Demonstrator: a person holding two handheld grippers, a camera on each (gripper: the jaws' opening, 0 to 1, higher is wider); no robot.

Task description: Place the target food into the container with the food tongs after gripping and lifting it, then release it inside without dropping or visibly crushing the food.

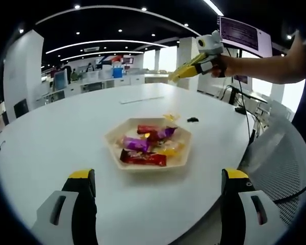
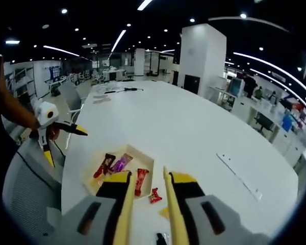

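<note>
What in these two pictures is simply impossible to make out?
- Tray, right gripper view: its near edge and some wrapped candies hide behind the right gripper and its yellow tongs.
- Small black item, left gripper view: too small to identify.
- Candy wrappers, left gripper view: print too blurred to read.
- Left gripper, left gripper view: base cut off by the bottom edge.

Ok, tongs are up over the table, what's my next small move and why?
Probably lower the right gripper toward the small red candy lying on the table beside the tray. The tongs it holds are spread and empty, raised well above the table, so nothing is gripped yet.
</note>
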